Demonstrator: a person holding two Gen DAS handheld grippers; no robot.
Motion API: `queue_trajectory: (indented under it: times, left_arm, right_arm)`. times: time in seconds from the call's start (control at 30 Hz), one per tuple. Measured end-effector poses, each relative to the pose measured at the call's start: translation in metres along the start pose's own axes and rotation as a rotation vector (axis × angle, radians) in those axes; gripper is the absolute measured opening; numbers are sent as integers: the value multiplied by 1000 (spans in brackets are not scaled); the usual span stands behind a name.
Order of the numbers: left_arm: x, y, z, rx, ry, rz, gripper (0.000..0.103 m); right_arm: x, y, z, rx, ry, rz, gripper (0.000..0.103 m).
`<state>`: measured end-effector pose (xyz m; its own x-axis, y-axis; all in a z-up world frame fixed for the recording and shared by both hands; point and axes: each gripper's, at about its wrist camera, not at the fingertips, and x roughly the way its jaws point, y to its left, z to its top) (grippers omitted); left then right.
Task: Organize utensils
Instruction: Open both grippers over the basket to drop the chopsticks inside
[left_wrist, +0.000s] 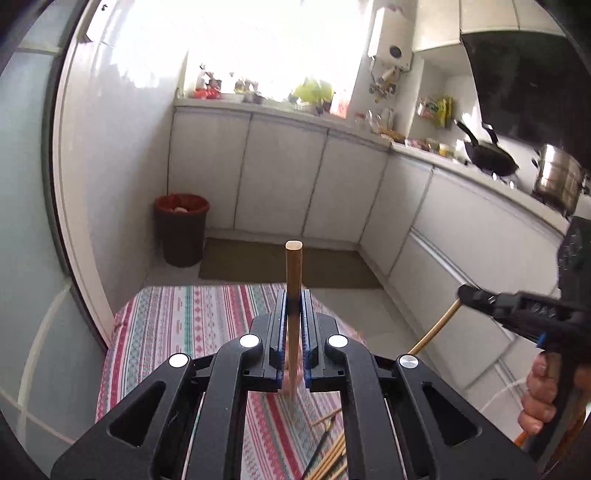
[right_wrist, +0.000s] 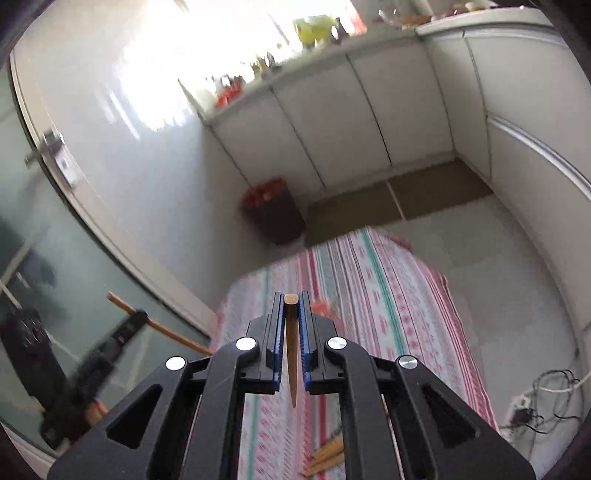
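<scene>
My left gripper (left_wrist: 294, 295) is closed on one wooden chopstick (left_wrist: 294, 269), which stands upright in the middle of the frame, above the striped tablecloth (left_wrist: 192, 317). My right gripper (right_wrist: 291, 297) is also closed, on a second chopstick (right_wrist: 291, 332) at the centre of its view. More loose chopsticks (left_wrist: 332, 454) lie on the cloth at the bottom edge.

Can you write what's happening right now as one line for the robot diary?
left gripper: shut on chopstick | right gripper: shut on another chopstick | spare chopsticks: on striped cloth
</scene>
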<state>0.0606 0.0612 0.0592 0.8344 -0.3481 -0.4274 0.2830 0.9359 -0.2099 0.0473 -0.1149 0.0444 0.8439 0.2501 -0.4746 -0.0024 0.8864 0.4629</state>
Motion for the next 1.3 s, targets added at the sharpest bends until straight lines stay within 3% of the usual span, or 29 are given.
queue_trajectory:
  times: [0.07,0.2,0.37,0.5,0.53,0.6,0.73,0.8,1.17,1.3]
  left_arm:
    - [10,2,6,-36,-30,3,6]
    - [44,3,9,-84,-56,32,6]
    - [100,2,-2,-83,-58,96,6]
    - [134,7,-17,-103,12,104,8]
    - [134,9,-18,-110,13,103,10]
    - [125,11,-16,-122,-16,115,24]
    - [100,15,-7,-136,-75,125,36]
    - [84,19,-4,-147,-103,138,48]
    - [74,44,-8,-186,-65,167,49]
    - [70,46,-8,-180,-66,174,49]
  right_arm:
    - [-6,2,17,19,-99,8,8]
    - [-5,-6,36,58,-205,16,8]
    - [20,-21,43,95,-228,-22,8]
    - [43,-26,44,95,-210,-39,8]
    - [47,-27,44,90,-206,-48,8]
    - [55,-28,43,85,-196,-55,8]
    - [66,-23,38,63,-177,-66,8]
    - [74,-18,35,43,-171,-79,8]
    - [132,0,10,-27,-134,-129,8]
    - [146,2,3,-46,-130,-78,12]
